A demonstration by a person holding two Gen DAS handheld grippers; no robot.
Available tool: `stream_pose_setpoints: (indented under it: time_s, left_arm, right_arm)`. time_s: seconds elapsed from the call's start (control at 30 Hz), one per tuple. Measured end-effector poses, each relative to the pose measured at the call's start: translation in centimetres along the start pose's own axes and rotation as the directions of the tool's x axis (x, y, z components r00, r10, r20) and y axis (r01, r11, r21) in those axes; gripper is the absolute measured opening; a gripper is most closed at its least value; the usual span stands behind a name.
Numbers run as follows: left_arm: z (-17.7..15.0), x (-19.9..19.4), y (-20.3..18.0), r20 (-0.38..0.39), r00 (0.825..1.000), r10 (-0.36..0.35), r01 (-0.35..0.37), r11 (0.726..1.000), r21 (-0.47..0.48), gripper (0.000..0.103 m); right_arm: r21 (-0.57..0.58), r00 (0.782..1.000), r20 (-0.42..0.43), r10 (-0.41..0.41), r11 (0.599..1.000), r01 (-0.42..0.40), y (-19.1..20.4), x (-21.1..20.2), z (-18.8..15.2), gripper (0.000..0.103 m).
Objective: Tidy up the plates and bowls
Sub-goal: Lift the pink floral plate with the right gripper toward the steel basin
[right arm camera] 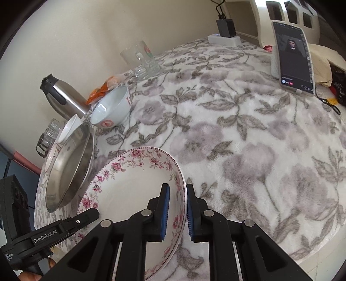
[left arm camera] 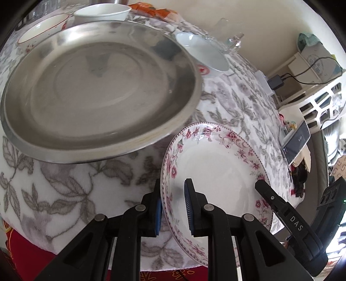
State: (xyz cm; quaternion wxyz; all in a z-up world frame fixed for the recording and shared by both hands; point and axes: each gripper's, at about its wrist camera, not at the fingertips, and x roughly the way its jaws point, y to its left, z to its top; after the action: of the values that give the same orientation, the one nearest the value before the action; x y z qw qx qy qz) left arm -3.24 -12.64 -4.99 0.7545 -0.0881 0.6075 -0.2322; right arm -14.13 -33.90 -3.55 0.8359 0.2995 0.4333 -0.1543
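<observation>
A white plate with a pink floral rim [left arm camera: 216, 170] [right arm camera: 129, 194] is held slightly above the flowered blanket by both grippers. My left gripper [left arm camera: 173, 208] is shut on its left rim, and my right gripper [right arm camera: 177, 213] is shut on the opposite rim. In each wrist view the other gripper's black finger [left arm camera: 266, 192] [right arm camera: 84, 219] shows at the plate's far edge. A large steel plate [left arm camera: 97, 95] [right arm camera: 69, 173] lies just beyond to the left. Behind it stand a pale blue bowl with red marks [left arm camera: 201, 51] [right arm camera: 112, 108], a white bowl [left arm camera: 101, 13] and a red-trimmed bowl [left arm camera: 43, 28].
A steel thermos [right arm camera: 62, 97], an orange snack packet [right arm camera: 103, 88] and a glass mug [right arm camera: 140, 60] stand along the wall. A phone on a stand [right arm camera: 294, 58] and a charger on a power strip [right arm camera: 225, 30] are at the far right. Open blanket [right arm camera: 248, 151] lies right of the plate.
</observation>
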Motion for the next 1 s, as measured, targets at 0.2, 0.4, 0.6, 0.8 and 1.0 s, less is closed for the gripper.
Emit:
stream_pose_setpoints:
  time_s: [0.2,0.4,0.6,0.8,1.0]
  left_arm:
    - [0.0,-0.3,-1.2,0.012,1.000,-0.028,0.028,0.999,0.038,0.020]
    - [0.3,-1.6,-2.7,0.060,0.996,-0.066,0.059,0.993,0.100,0.020]
    - [0.9,-4.0,-3.1,0.126,0.983,-0.131,0.114,0.985,0.129,0.020]
    - [1.7,-6.4,-2.5,0.184,0.970,-0.157,0.131,0.981,0.145,0.020]
    - [2.6,-8.0,-1.2,0.226,0.964,-0.140,0.108,0.983,0.146,0.020]
  right_arm:
    - [0.024,0.999,0.044,0.010,1.000,-0.011,-0.9,-1.5,0.3,0.016]
    - [0.047,0.994,0.108,0.021,0.999,-0.027,-1.3,-3.5,0.5,0.016]
    - [0.040,0.982,0.182,0.045,0.998,-0.053,-0.5,-5.3,0.7,0.016]
    - [0.028,0.970,0.230,0.076,0.996,-0.085,1.3,-5.9,0.8,0.016]
    - [-0.008,0.966,0.245,0.088,0.996,-0.089,3.7,-5.8,0.7,0.016]
